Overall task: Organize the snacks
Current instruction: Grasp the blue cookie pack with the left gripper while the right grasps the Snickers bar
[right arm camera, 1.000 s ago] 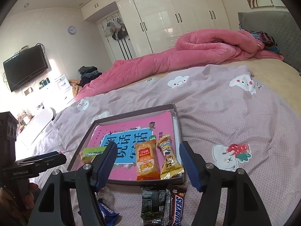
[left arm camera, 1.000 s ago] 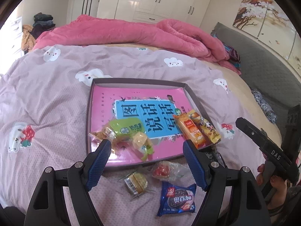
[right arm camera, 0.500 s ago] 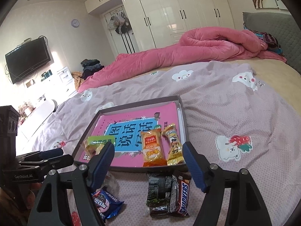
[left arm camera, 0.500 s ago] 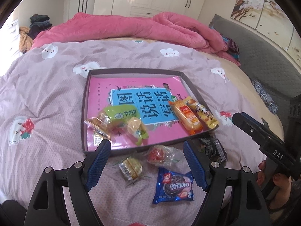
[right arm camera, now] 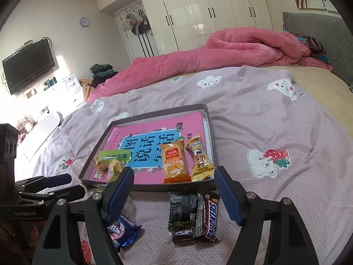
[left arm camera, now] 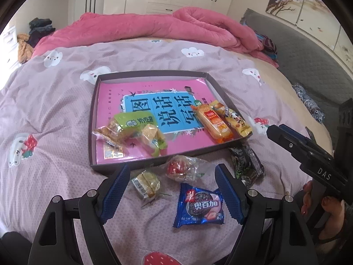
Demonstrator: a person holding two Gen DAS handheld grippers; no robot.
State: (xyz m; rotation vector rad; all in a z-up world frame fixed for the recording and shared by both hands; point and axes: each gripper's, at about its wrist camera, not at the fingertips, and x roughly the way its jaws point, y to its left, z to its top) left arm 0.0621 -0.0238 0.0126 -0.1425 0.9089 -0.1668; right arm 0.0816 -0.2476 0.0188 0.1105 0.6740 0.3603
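A dark shallow tray [left arm camera: 93, 119] on the bed holds a pink book, a green pack [left arm camera: 134, 121], an orange pack [left arm camera: 213, 123] and a yellow pack [left arm camera: 237, 120]. In front of it lie a gold-wrapped cake [left arm camera: 145, 183], a clear-wrapped red sweet [left arm camera: 183, 170], a blue biscuit pack [left arm camera: 199, 207] and dark packs [left arm camera: 246, 165]. My left gripper [left arm camera: 172, 190] hangs open above these loose snacks, holding nothing. My right gripper [right arm camera: 174, 190] is open and empty over a Snickers bar [right arm camera: 209, 218] and a dark pack [right arm camera: 181, 212], near the tray [right arm camera: 207, 119].
A rumpled pink duvet [left arm camera: 154, 26] lies across the far side of the bed, with white wardrobes [right arm camera: 198, 11] behind. A grey headboard [left arm camera: 304, 61] runs along the right. A person's hand [left arm camera: 317, 203] holds the right gripper's handle. A television [right arm camera: 28, 64] hangs on the left wall.
The left view has drawn back toward the bed's near edge, so the tray sits higher and more loose snacks show. The right jaws have widened slightly, and that view has drawn back too.
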